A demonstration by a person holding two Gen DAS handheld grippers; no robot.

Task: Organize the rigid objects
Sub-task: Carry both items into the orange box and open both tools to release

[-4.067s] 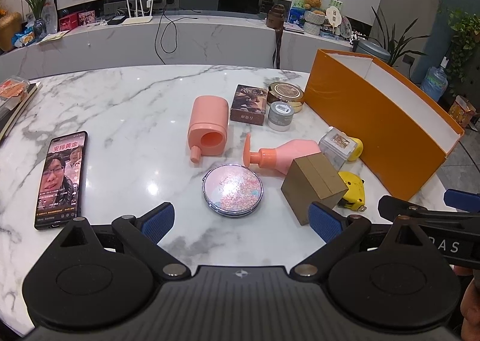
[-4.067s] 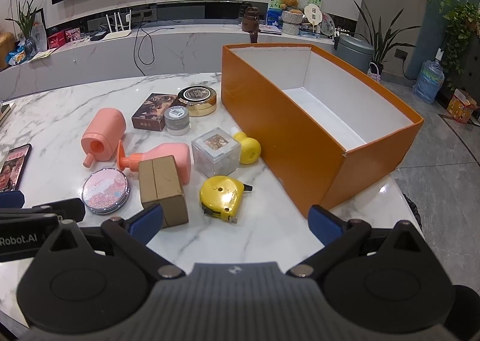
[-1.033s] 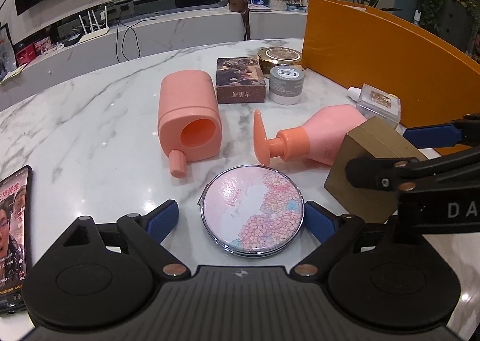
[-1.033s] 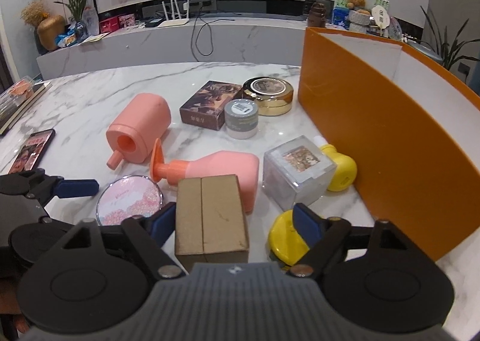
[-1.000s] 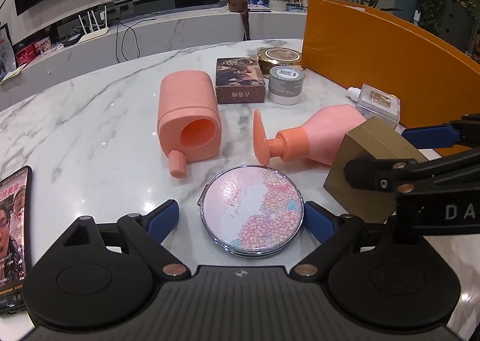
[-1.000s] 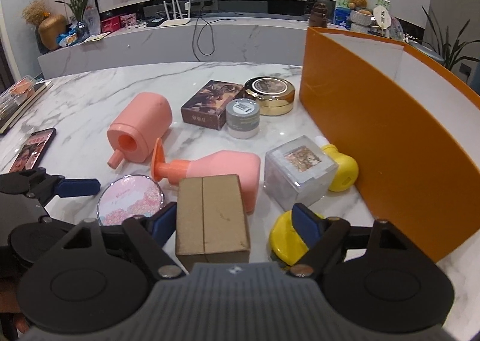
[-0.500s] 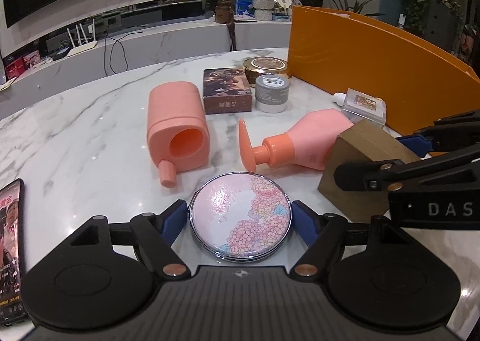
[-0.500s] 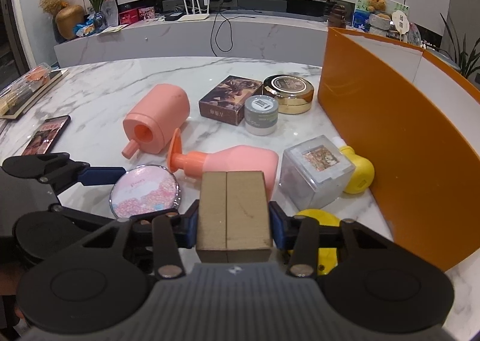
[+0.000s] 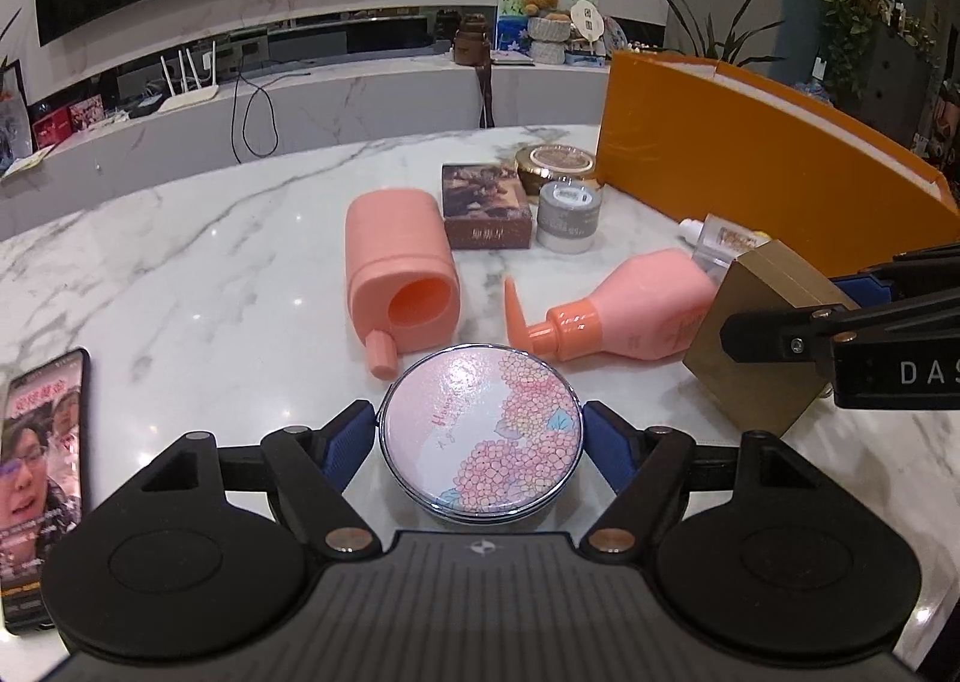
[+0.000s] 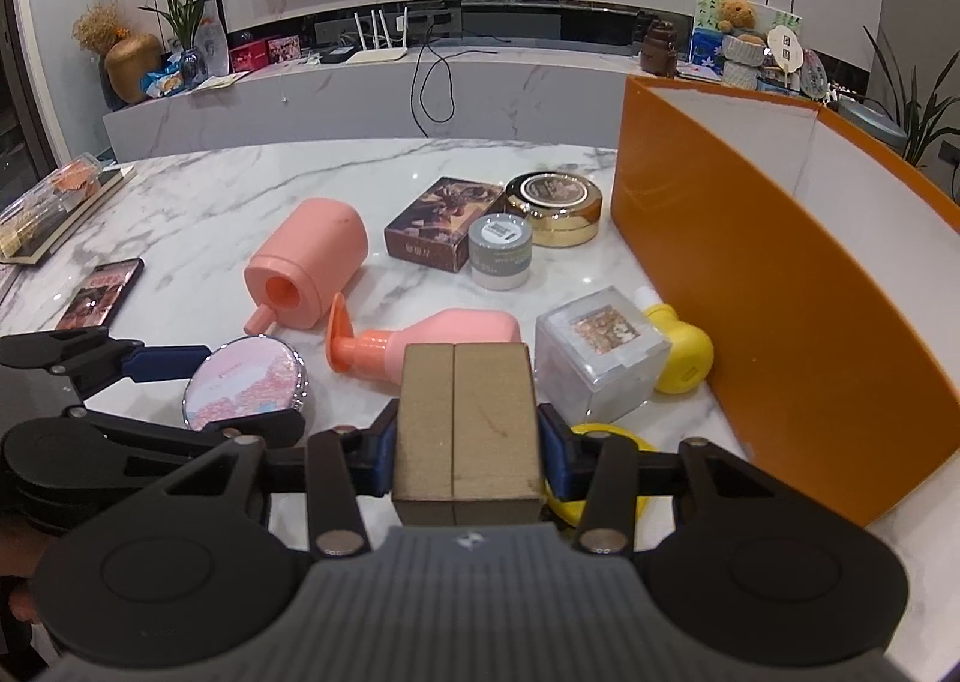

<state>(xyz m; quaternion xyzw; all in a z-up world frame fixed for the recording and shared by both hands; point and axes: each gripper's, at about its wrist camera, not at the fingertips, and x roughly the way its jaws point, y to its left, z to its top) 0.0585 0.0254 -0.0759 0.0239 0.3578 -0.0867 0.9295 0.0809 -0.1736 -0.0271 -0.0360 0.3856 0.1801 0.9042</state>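
Orange cardboard dominates the far right of the white marble counter (image 10: pixel 180 214): a big open box (image 10: pixel 750 286) with white inner walls, and from where I stand I can see nothing inside it yet, though its floor is mostly hidden. Everything to be tidied sits outside it.

The right gripper (image 10: pixel 467 451) is clenched on a small brown cardboard box (image 10: pixel 465 424), its blue pads pressed to both sides. The left gripper (image 9: pixel 480 442) grasps a round pink compact mirror with a hydrangea print (image 9: pixel 482 433), pads snug against its rim. Whether either item has left the counter, I cannot tell.

Loose on the counter are a pink pump bottle lying on its side (image 10: pixel 444 346), a stubby pink plastic canister (image 10: pixel 306 274), a dark brown printed carton (image 10: pixel 441 232), a grey lidded jar (image 10: pixel 501 253), a gold round tin (image 10: pixel 552 208), a clear cube case (image 10: pixel 600 358), a small yellow bottle (image 10: pixel 684 358) close beside the orange wall, and a yellow tape measure (image 10: pixel 606 430) half hidden behind the right gripper. A black smartphone (image 9: pixel 42 478) lies off to the left.

So I judge the job barely begun: two pieces gripped, none boxed, eight more waiting.
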